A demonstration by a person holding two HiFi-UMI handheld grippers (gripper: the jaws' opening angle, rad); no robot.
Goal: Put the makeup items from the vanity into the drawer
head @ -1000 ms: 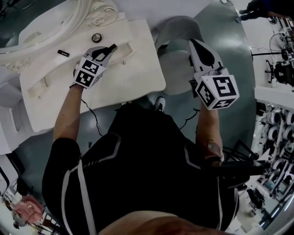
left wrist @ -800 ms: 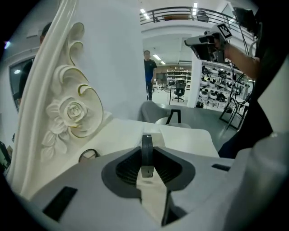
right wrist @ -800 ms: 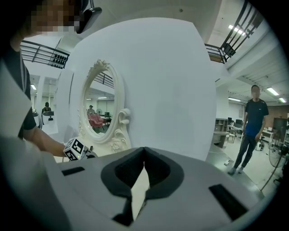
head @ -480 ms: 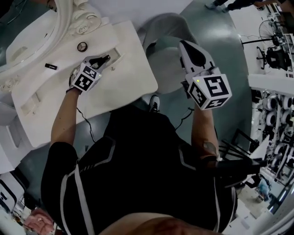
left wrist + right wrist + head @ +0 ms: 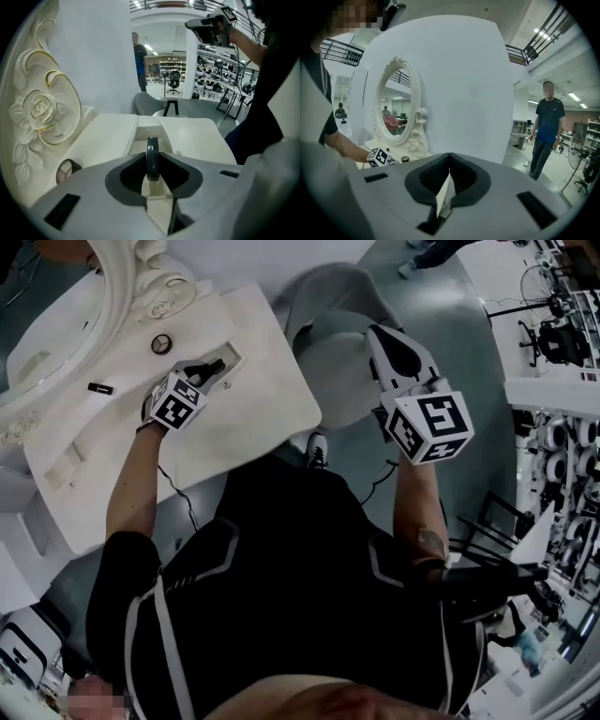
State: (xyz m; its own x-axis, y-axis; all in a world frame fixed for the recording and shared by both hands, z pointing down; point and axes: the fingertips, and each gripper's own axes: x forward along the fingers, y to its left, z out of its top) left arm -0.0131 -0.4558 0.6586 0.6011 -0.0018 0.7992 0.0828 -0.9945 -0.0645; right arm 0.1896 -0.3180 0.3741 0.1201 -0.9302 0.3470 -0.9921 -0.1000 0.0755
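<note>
Vanity (image 5: 272, 399) top white, mirror along far edge. Left arm stretched over it. Left gripper (image 5: 208, 369) tilted down above drawer opening (image 5: 143, 135) near top's middle, jaws clamped on thin dark makeup item (image 5: 152, 157), edge-on, kind unclear. Right gripper (image 5: 449, 161) raised beyond vanity's right edge, jaws together, empty. Eyeshadow compact (image 5: 161, 343) and black tube (image 5: 100, 388) lay near mirror edge.
</note>
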